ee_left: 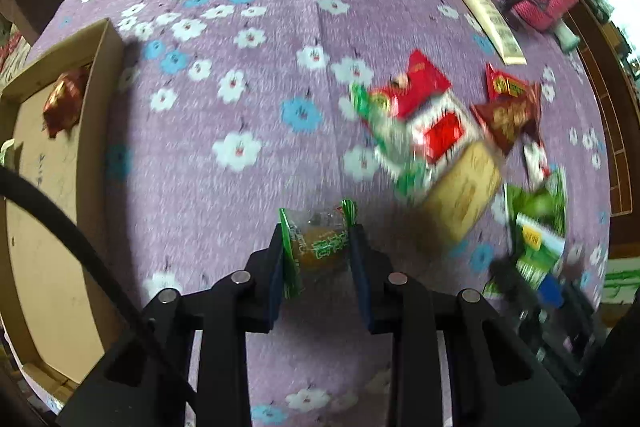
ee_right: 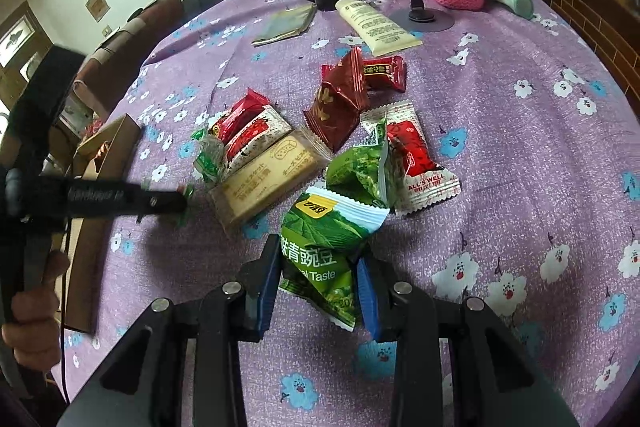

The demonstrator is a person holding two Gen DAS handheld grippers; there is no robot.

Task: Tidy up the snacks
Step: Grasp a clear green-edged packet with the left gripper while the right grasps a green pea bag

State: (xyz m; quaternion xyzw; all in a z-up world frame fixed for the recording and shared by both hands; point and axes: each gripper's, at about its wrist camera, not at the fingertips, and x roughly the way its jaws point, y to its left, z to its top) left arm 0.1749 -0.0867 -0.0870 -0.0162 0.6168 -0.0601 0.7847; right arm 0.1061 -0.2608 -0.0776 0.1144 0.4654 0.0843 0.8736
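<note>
The left gripper (ee_left: 318, 247) pinches a clear, green-ended candy (ee_left: 320, 245) between its pads, just above the purple cloth (ee_left: 240, 107); the wrapper's long axis runs across the jaws. The right gripper (ee_right: 318, 287) clamps a green pea packet (ee_right: 324, 255), its length running away from the camera towards the snack pile (ee_right: 320, 131). At far left, the cardboard box (ee_left: 60, 187) holds one red-gold wrapped snack (ee_left: 66, 99).

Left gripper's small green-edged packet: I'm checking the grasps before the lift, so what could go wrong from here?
The left gripper pinches the small green-edged packet by its crinkly wrapper, so it may slip out. The right gripper holds the green pea bag while its top overlaps other snacks, so lifting might drag the red-and-white packet.
</note>
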